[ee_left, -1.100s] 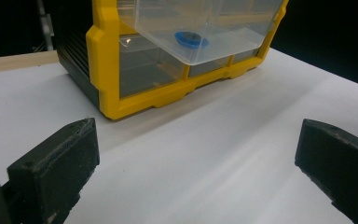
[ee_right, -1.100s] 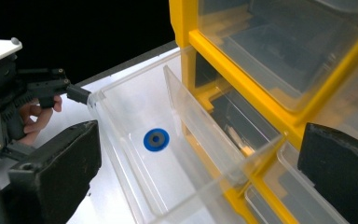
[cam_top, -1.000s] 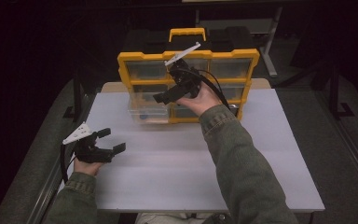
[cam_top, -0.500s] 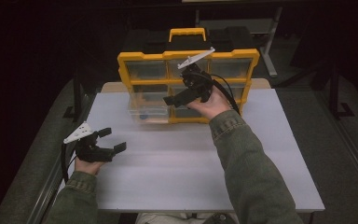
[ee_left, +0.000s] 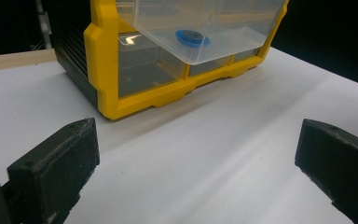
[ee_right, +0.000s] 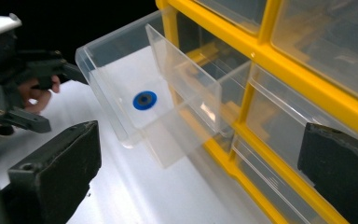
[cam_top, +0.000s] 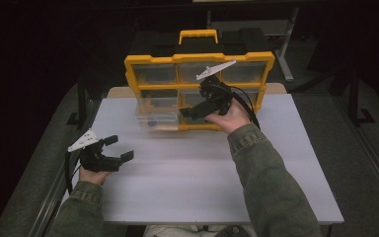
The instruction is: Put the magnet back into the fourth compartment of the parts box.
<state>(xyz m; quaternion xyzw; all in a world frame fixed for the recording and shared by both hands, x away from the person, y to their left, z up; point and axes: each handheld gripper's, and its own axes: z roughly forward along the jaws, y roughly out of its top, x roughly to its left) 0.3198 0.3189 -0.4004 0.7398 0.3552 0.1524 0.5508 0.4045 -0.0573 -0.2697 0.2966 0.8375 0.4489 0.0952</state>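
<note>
- Yellow drawer organizer: stands upright at the far edge of the white table, carry handle on top, clear drawers in a yellow frame.
- Clear plastic drawer: pulled out from the cabinet's left column, hanging over the table; a divider wall crosses it.
- Blue ring-shaped washer: lies flat on the drawer floor, in the front compartment; also seen through the drawer's underside.
- Right gripper: held in front of the cabinet just right of the open drawer, jaws spread wide, holding nothing.
- Left gripper: low over the table's near-left part, well apart from the cabinet, jaws apart, empty.
</note>
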